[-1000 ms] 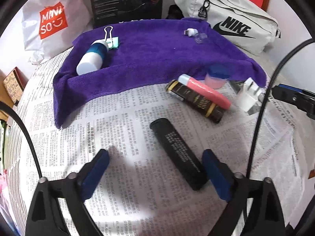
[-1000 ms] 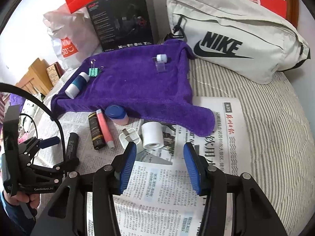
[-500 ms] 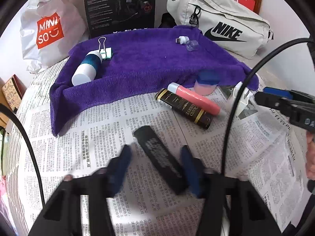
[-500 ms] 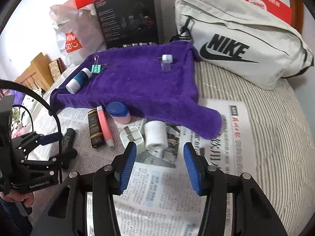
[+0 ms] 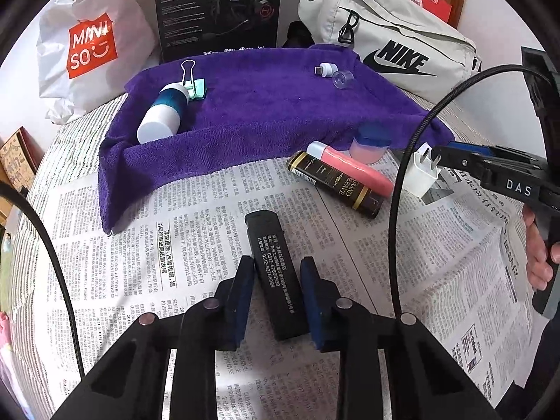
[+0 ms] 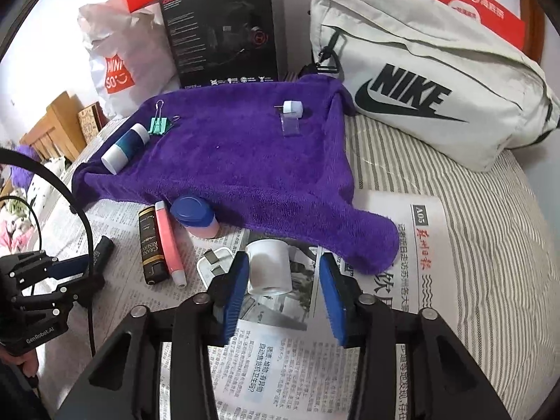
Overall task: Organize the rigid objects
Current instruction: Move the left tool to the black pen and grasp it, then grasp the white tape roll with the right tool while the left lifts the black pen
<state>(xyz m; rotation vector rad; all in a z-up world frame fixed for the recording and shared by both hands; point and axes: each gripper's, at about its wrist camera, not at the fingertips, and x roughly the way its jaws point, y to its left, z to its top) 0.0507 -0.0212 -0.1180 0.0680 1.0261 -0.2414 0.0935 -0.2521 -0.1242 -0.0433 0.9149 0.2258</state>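
L gripper (image 5: 276,276) sits low over the newspaper (image 5: 168,245), jaws narrowed round the near half of the black lighter (image 5: 274,273); L pad looks to touch its side, R pad just beside it w/ a thin gap, so can't tell if it's fully clamped. Lighter lies flat on the paper, far end poking out past the pads.

R gripper (image 6: 283,283) has jaws wide, one each side of the white cup (image 6: 267,267), which lies on its side on the newspaper, open end toward the camera. L pad is close to the cup wall, R pad well clear.

Just left of the cup: white plug adapter (image 6: 213,266), prongs up. Further left, a pink tube (image 6: 168,243) and a black-gold tube (image 6: 150,245) lie side by side, touching. Blue-lidded pink jar (image 6: 196,215) sits at the near edge of the purple towel (image 6: 238,161).

On the towel: teal-white bottle (image 6: 124,147) lying at the far left, green binder clip (image 6: 159,124) just beyond it, small white USB plug (image 6: 292,108) w/ a clear cap (image 6: 290,126) far right.

Behind the towel: black box (image 6: 224,31), Miniso bag (image 6: 115,66), Nike bag (image 6: 420,70). All on a striped bed (image 6: 490,227).
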